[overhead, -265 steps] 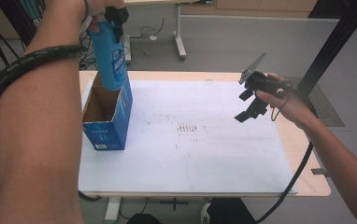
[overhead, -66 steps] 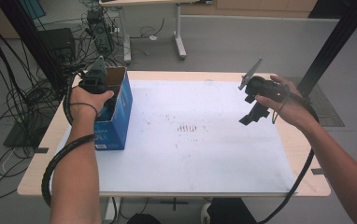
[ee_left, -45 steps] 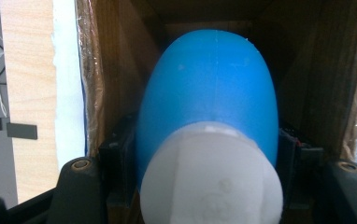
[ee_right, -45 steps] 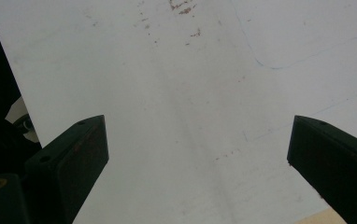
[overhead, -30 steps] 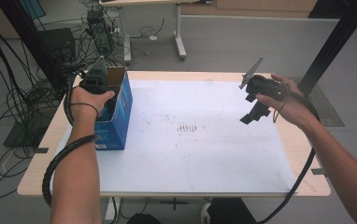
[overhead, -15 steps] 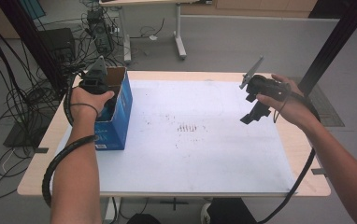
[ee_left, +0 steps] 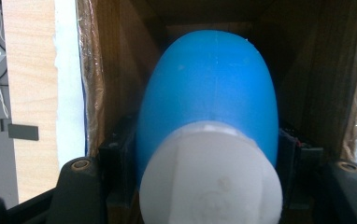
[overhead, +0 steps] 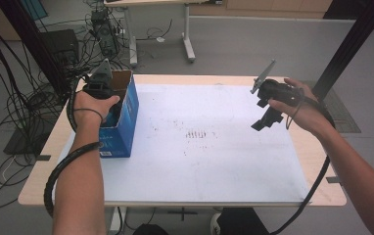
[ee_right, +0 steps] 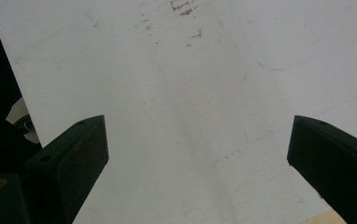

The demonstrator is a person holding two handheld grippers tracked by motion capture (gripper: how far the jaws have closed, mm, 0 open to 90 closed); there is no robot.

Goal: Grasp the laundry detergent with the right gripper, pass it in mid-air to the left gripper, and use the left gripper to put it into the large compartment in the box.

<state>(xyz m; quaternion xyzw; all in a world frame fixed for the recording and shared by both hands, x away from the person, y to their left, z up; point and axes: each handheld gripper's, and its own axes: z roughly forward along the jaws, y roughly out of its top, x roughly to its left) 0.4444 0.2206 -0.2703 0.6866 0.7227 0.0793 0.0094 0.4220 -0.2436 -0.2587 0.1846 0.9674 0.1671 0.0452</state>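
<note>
Blue bottle (ee_left: 207, 93), white cap (ee_left: 209, 179) toward the camera, down inside the open cardboard box (overhead: 121, 125) at the table's left end. Clamped on both flanks just below the cap by the left gripper (ee_left: 204, 154); jaws pressed tight against the blue sides. Brown box walls close around bottle on every side, little room to spare; torn tape along the rims.

From above: box blue outside, upright, at the left edge of the white sheet (overhead: 209, 161). Left hand (overhead: 94, 105) over the box mouth, gripper body sunk into the opening, bottle itself hidden under hand and gripper. Grey plate sticking up behind the hand. Cable looped along the forearm.

Right gripper (ee_right: 197, 154) held off the table at its right end, well apart from the box. Jaws wide open, nothing between them, bare sheet beneath with faint brown specks and a pencilled outline. High view: right hand (overhead: 302, 110) wrapped round the gripper body, jaws angled down toward the sheet.

Beyond the table: bare wood border (overhead: 33, 191), tangled cables (overhead: 13, 98) on the floor at left, another desk's legs at the far side.
</note>
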